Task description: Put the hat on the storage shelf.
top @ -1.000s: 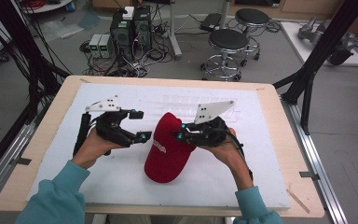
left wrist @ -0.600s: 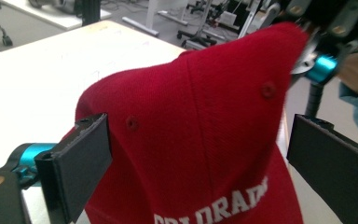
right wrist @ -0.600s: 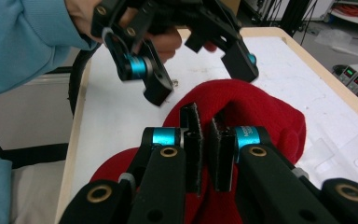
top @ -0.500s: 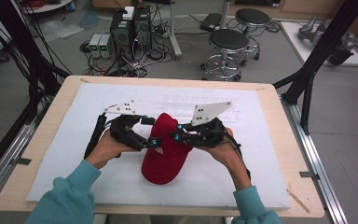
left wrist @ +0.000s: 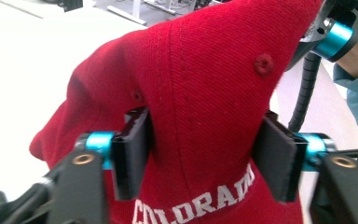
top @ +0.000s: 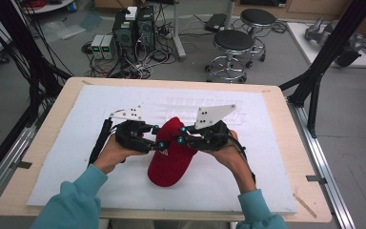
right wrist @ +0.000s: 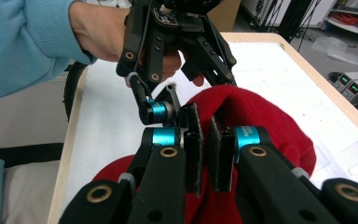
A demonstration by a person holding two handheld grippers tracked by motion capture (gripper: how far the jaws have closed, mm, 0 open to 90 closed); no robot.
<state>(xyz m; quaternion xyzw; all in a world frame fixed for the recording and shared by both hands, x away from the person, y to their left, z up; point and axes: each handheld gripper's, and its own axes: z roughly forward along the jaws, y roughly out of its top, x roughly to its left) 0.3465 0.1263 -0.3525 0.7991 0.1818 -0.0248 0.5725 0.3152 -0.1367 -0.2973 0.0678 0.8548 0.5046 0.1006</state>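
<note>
A red twill baseball cap (top: 171, 155) with white stitched "COLORADO" lettering, eyelets and a fabric top button lies at lower centre of the high view, on a white foam-like mat (top: 66, 143) covering a pale wooden table (top: 286, 119); its crown is pulled up into a peak between the two tools.

The left gripper (left wrist: 205, 158) has just been closing: its jaws stand about half-way in, the black pads (left wrist: 133, 151) pressing into the crown from both sides above the lettering, the cloth bulging between them. The right gripper (right wrist: 204, 151) is clamped nearly together, a thin fold of the cap's red cloth pinched between its rough black pads (right wrist: 193, 144). In the high view the two tools meet over the cap's upper end, each topped by a grey three-cornered plate.

Beyond the table, at the top of the high view, stand two round black stools (top: 236, 43), computer boxes (top: 133, 28) and tangled cables.
</note>
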